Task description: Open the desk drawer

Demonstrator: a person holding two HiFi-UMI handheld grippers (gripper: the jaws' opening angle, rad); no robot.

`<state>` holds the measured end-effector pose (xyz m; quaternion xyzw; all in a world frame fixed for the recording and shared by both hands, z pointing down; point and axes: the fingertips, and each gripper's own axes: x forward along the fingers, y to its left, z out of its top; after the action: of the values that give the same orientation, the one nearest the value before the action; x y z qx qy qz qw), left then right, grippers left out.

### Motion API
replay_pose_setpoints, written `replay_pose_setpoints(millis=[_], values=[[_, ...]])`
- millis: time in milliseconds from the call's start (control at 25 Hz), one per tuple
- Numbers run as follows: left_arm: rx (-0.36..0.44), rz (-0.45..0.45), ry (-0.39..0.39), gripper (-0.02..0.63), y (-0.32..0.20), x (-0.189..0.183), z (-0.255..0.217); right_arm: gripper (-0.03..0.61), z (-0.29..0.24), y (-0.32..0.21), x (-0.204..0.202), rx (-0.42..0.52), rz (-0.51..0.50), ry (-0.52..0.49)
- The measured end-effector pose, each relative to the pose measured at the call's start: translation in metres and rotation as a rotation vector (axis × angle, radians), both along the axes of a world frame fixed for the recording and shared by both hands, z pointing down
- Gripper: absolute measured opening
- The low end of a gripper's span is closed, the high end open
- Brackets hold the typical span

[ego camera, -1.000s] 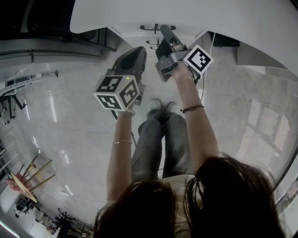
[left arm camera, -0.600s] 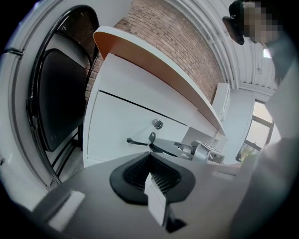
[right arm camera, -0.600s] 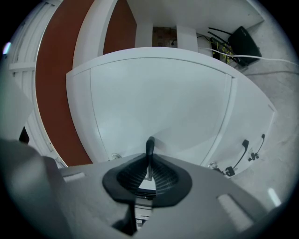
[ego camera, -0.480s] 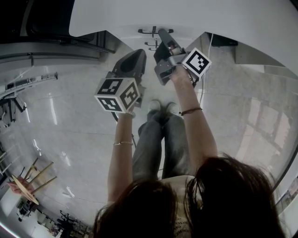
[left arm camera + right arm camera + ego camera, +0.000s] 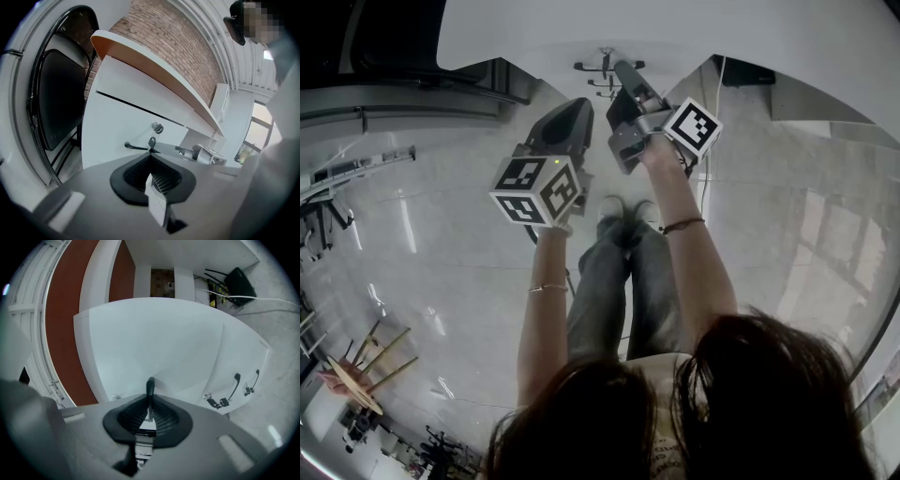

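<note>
Your left gripper (image 5: 151, 165) hangs short of the desk, jaws together on nothing. Your right gripper (image 5: 149, 414) is clamped on the black drawer handle (image 5: 150, 387), held between its pads. Beyond it, the white drawer front (image 5: 164, 348) sits below the desk top (image 5: 694, 28).

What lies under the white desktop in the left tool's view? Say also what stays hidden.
Under the desktop sit white drawer fronts, with a black handle and a key hanging from a lock. What the drawers hold is covered by those fronts.
</note>
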<state>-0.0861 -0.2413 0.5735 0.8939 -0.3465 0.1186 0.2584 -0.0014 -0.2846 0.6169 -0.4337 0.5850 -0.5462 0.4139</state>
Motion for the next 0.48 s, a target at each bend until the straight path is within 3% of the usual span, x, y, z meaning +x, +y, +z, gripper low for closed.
replay_pose_setpoints(millis=[480], values=[[-0.009, 0.013, -0.003, -0.002, 0.0063, 0.0008, -0.0077, 0.031, -0.0028, 0.0107, -0.0030, -0.019, 0.003, -0.010]])
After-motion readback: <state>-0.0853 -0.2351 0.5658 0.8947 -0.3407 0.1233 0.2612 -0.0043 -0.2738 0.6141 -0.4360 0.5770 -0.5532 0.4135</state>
